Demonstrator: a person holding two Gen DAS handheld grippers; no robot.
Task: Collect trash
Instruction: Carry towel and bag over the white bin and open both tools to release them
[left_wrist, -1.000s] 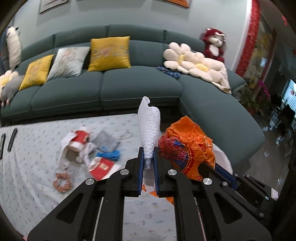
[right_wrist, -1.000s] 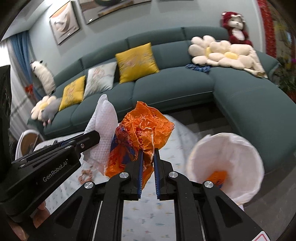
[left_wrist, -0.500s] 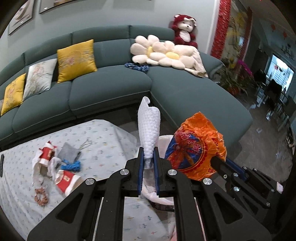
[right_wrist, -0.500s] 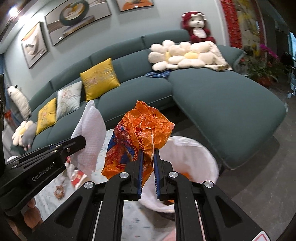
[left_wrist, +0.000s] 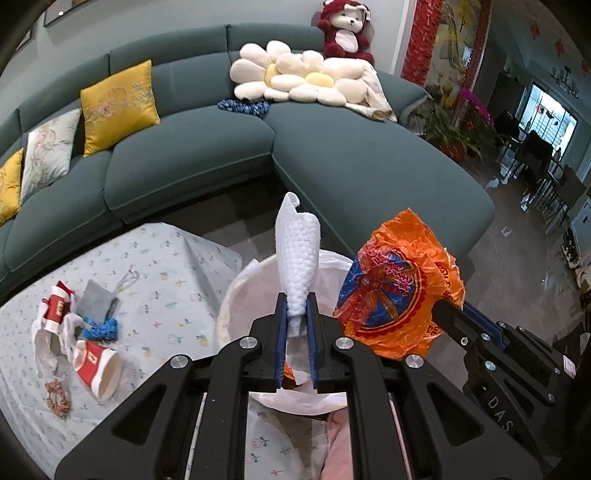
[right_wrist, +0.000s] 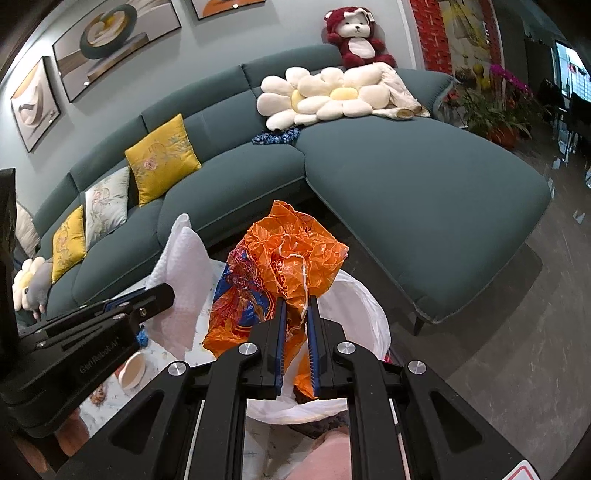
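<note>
change: both grippers have swung from the littered table to above the white-lined bin (left_wrist: 236, 295)
left gripper (left_wrist: 295, 325): clamped on white paper towel (left_wrist: 297, 254)
right gripper (right_wrist: 295, 325): clamped on orange plastic bag (right_wrist: 291, 258)
meaning: both pieces look ready to drop in

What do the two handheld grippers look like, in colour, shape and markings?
Both the left gripper and the right gripper are matte black, with angular linkage arms, round silver bolts and two narrow blue finger pads. The left one carries grey "GenRobot.AI" lettering on its side. No cables or sleeves show.

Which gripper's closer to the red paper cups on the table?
Left. The left gripper, over the bin, is beside the red paper cups; the right gripper is on its far side.
</note>
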